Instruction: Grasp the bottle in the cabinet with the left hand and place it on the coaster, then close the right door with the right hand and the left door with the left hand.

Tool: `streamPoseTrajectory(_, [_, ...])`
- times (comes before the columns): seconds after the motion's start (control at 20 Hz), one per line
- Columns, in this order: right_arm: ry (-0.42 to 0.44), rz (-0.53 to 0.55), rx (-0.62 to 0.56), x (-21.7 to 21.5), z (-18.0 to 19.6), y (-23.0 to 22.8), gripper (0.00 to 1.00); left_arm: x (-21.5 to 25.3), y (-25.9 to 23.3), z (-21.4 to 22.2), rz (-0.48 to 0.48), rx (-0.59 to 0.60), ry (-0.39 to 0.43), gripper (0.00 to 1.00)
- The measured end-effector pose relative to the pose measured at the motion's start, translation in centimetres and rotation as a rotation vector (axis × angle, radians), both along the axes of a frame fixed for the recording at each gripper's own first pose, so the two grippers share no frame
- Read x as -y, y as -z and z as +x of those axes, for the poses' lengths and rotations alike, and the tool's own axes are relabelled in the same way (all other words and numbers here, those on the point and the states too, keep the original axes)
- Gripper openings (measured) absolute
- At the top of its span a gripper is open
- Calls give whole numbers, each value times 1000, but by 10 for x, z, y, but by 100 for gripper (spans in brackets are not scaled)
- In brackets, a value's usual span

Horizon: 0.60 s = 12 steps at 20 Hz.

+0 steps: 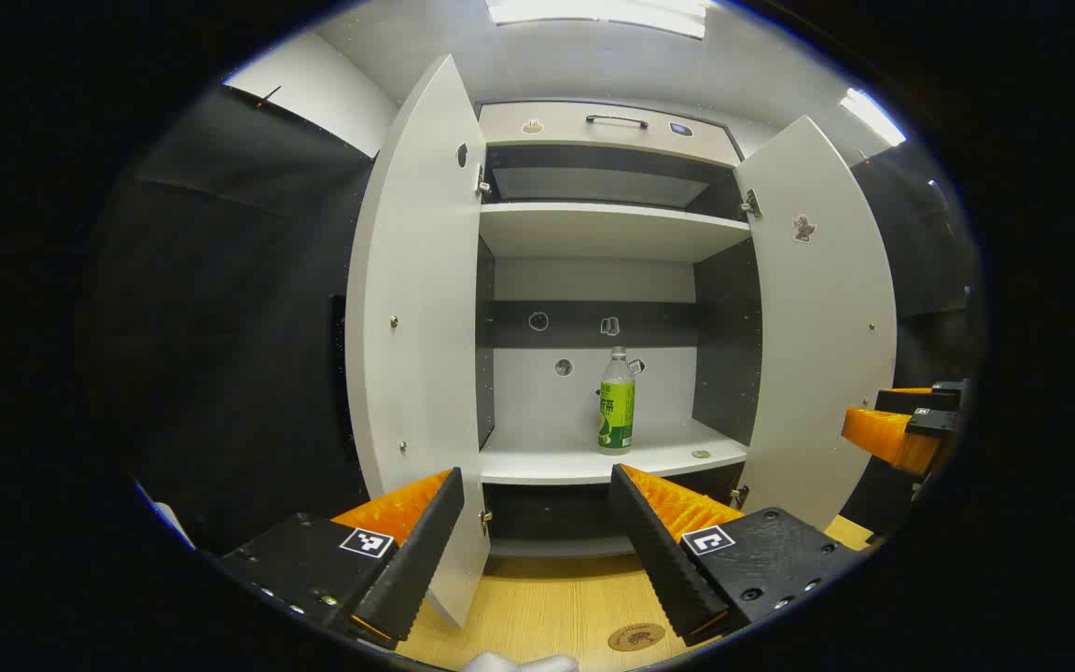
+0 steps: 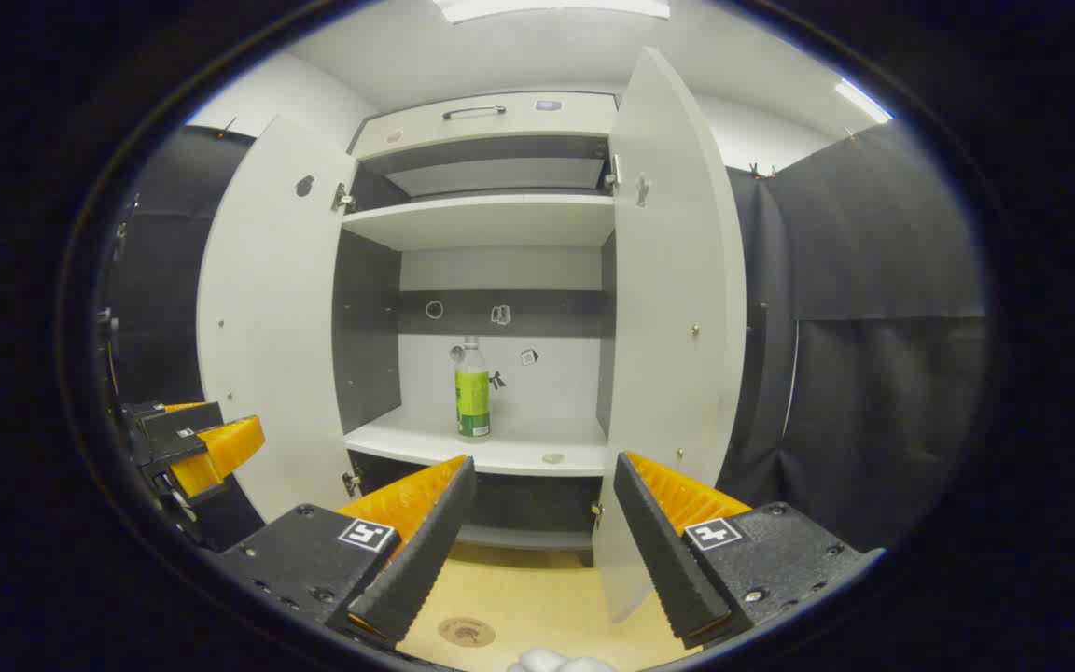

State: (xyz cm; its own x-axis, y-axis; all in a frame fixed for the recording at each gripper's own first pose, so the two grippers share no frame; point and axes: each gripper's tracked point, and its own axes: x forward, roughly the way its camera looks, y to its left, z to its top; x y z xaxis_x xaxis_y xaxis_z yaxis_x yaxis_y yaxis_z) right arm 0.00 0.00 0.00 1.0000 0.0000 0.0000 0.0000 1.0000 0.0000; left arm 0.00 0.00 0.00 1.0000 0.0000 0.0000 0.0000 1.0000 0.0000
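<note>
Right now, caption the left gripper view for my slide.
Open left gripper faces the bottle standing in the open cabinet, coaster below.

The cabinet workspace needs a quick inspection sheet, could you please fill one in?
Surface: wooden table in front of the cabinet.
Job's things: bottle upright on the lower shelf; coaster on the table; left door and right door both open.
Clutter: small round disc on the shelf.
Grippers: left gripper and right gripper open, holding nothing.
Cables: nothing seen.
Surroundings: black cloth wall.
</note>
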Motion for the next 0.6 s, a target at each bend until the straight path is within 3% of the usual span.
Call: streamPoseTrajectory(0.6, [-1, 18, -4, 9, 13, 6, 98, 14, 2, 29, 18, -21, 18, 96])
